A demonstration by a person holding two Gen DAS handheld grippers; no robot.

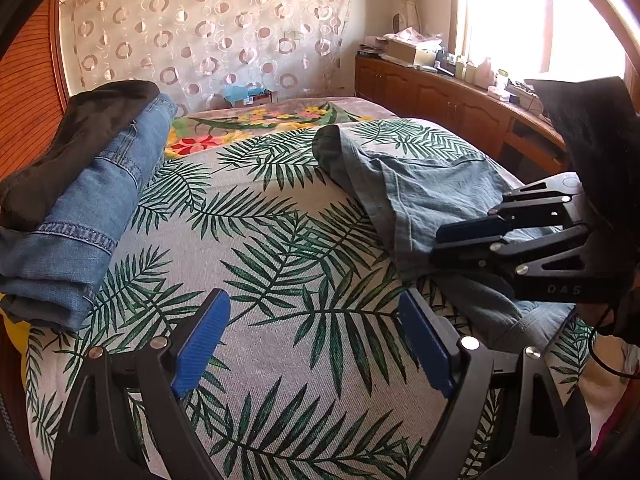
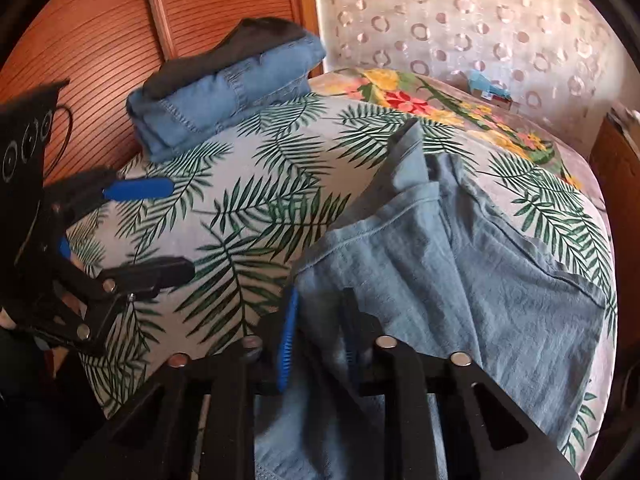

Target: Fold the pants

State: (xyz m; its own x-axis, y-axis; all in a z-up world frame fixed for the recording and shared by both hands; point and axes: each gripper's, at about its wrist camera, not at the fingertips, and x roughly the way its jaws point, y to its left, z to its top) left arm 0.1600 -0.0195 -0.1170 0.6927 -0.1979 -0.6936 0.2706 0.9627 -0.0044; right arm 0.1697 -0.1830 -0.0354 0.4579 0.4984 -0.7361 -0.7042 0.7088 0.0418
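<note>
Right claw pinching pale blue pants on the bed

The right claw (image 2: 320, 344) is clamped on the pants (image 2: 460, 264), which lie rumpled on the bed's (image 1: 280, 240) right side; the left claw (image 1: 316, 344) hangs wide open, empty, above the leaf-print cover.

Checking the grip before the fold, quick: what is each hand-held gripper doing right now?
Left hand-held gripper: open, holding nothing.
Right hand-held gripper: shut on the light blue pants.

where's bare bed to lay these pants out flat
Free: the palm-leaf sheet between the folded stack and the light blue pants, under the open left tongs. Crowded: the pants' side, where the right tongs pinch the cloth.
</note>
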